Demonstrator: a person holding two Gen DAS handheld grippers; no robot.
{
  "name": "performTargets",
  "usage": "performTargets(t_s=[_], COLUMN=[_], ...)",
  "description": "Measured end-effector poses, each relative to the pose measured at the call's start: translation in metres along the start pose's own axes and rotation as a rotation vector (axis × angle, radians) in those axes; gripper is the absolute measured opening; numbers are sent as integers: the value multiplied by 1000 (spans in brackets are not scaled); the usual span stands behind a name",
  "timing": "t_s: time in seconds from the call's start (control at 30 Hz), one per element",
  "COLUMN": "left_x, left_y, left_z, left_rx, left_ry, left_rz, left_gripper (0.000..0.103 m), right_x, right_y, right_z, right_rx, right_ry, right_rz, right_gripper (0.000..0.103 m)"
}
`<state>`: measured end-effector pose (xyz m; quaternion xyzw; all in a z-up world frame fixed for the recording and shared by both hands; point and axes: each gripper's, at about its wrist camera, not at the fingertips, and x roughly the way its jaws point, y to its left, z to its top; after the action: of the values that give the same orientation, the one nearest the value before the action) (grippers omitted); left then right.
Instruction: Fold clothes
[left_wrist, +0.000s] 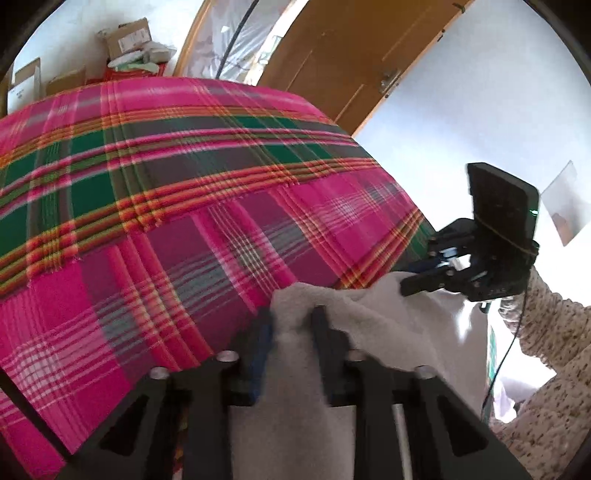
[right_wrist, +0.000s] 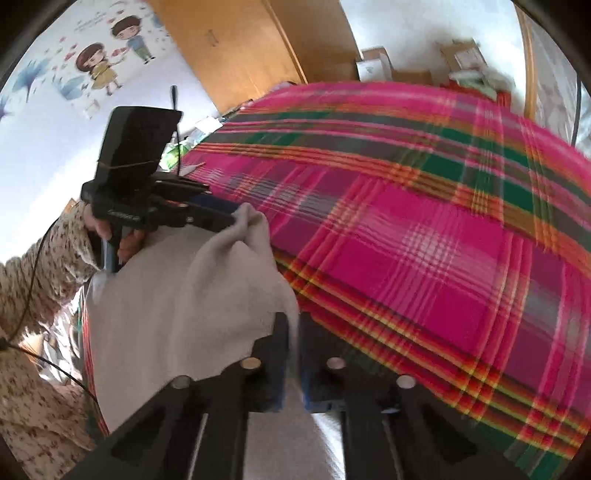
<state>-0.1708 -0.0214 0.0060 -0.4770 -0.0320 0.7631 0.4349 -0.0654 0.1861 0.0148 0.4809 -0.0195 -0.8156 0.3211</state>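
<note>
Left gripper (left_wrist: 291, 325), jaws pinching one corner of a pale grey fleece garment (left_wrist: 369, 325) at the near edge of a pink-and-green plaid cloth-covered bed (left_wrist: 184, 184). Right gripper (right_wrist: 293, 332), jaws pressed together on the other corner.

I am standing in a home bedroom: a bed under a pink plaid blanket (right_wrist: 424, 229) is filling my view, a cartoon wall sticker (right_wrist: 107, 55) is showing at ten o'clock, a wooden door (left_wrist: 354, 55) at twelve, cardboard boxes (left_wrist: 129, 37) piling up behind.
</note>
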Motion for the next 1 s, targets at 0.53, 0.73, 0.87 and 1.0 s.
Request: performTargets(t_s=[0.53, 0.73, 0.87, 1.0], left_x=[-29, -82, -128, -167], left_y=[24, 14, 3, 1], left_z=[-3, -23, -56, -99], left_rx=[-133, -162, -169, -216], left_ry=[-107, -211, -267, -307], left_rz=[158, 217, 297, 380], left_gripper=[4, 6, 6, 6], right_x=[4, -29, -39, -26], right_y=[-4, 28, 69, 110], right_z=[-3, -10, -12, -25], right_rx=[117, 93, -2, -60], right_ry=[-9, -116, -154, -138], right_rz=[-236, -313, -309, -250], right_gripper=[11, 16, 16, 16])
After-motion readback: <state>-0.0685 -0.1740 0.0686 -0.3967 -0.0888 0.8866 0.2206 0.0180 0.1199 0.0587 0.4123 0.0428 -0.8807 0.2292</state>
